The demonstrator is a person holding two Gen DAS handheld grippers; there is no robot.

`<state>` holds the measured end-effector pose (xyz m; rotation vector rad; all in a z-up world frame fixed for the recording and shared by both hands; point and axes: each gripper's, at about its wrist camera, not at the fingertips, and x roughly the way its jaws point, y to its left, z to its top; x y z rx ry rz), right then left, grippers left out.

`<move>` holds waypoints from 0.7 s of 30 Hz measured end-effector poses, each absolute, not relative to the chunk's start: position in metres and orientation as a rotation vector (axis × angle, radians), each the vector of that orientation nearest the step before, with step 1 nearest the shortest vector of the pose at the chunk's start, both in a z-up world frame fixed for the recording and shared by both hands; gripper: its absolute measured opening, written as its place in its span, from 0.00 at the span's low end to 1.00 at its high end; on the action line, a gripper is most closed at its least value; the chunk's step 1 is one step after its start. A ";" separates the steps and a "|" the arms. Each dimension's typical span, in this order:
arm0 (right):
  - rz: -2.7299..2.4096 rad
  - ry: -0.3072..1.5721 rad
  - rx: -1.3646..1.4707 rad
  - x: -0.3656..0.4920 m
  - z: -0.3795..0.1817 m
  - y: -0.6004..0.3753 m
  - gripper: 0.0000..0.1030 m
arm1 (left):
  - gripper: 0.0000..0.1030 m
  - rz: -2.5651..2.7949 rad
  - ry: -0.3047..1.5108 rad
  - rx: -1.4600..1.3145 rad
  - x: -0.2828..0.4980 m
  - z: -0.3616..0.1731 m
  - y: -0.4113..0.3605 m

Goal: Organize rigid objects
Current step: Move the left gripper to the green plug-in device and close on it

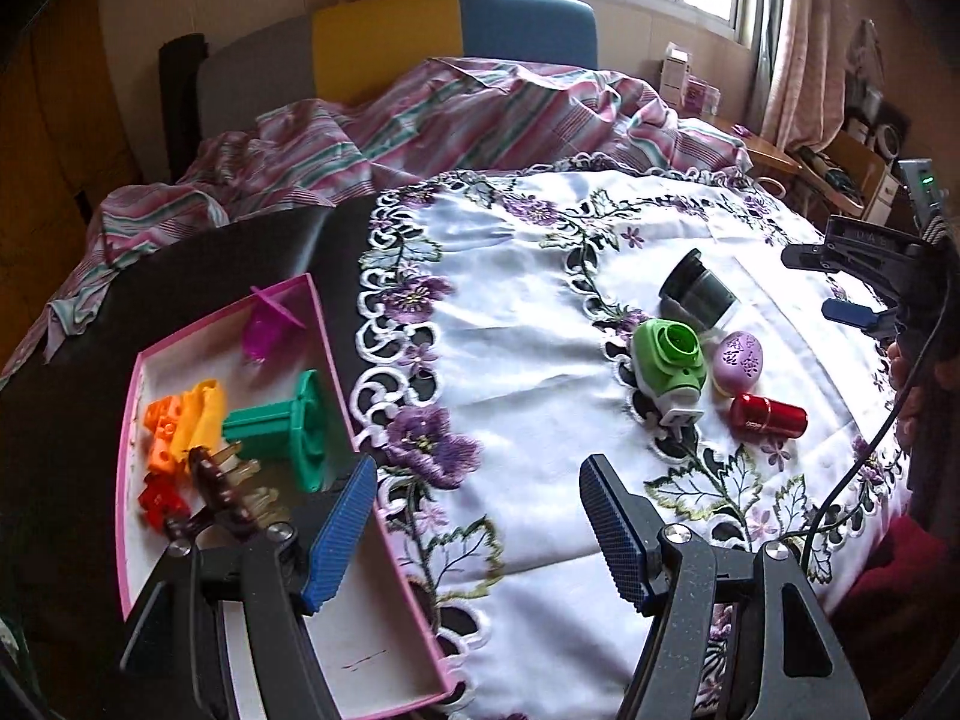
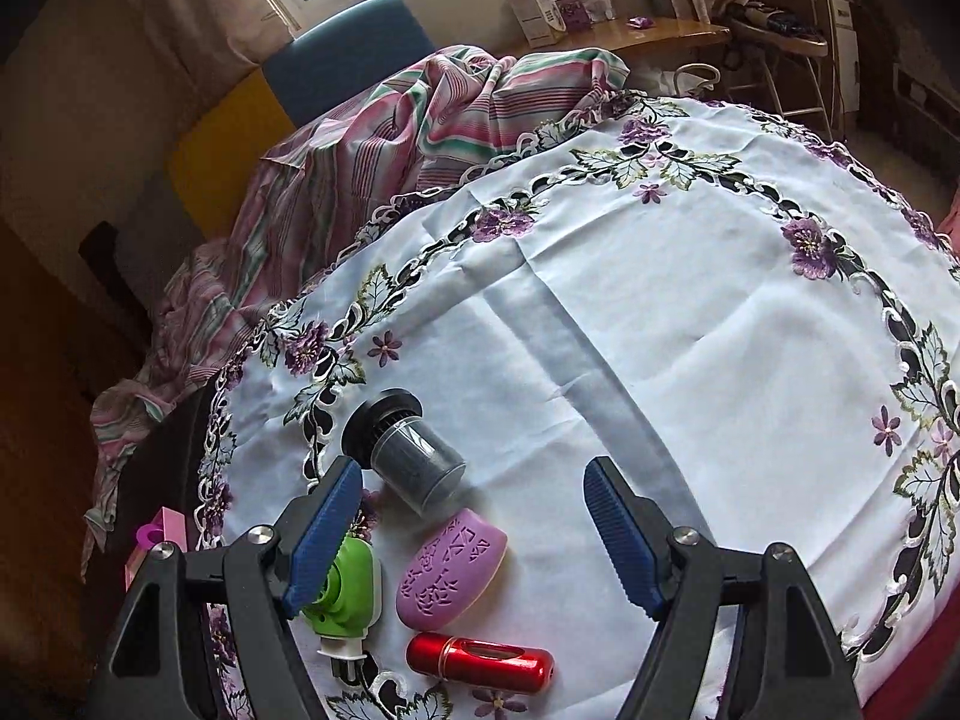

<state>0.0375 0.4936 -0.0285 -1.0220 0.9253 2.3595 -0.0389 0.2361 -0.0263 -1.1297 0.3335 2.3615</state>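
In the left wrist view, the left gripper (image 1: 477, 531) stood spread and empty at the bottom of the frame, its left finger over the edge of the pink tray (image 1: 327, 324) at lower left. That tray already held a green spool (image 1: 294, 429), orange and yellow blocks (image 1: 183, 426) and a magenta piece (image 1: 264, 330). The four loose items lay to the right of centre on the embroidered cloth (image 1: 522, 312): a dark jar (image 1: 699, 297), a green plug-in device (image 1: 669, 369), a purple egg-shaped case (image 1: 738, 366) and a red cylinder (image 1: 768, 417), its long axis running across the frame. All lay up and right of this claw, well apart from it.

In the right wrist view, the right gripper (image 2: 474, 540) was also spread and holding nothing. The purple case (image 2: 450, 576) lay between its fingers, the red cylinder (image 2: 480, 663) just below, lengthwise left to right, the green device (image 2: 348, 591) beside the left finger, the jar (image 2: 411, 459) above. The right hand looked clearly nearer the cluster; the left, nearer the tray.
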 end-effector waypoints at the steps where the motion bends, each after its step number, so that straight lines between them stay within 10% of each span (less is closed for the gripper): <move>1: 2.356 0.931 -1.021 0.038 -0.029 0.494 0.76 | 0.69 2.352 0.333 -1.133 -0.040 -0.027 0.239; 21: 2.338 0.988 -1.031 0.036 -0.033 0.500 0.76 | 0.68 2.082 0.238 -1.244 -0.074 -0.053 0.334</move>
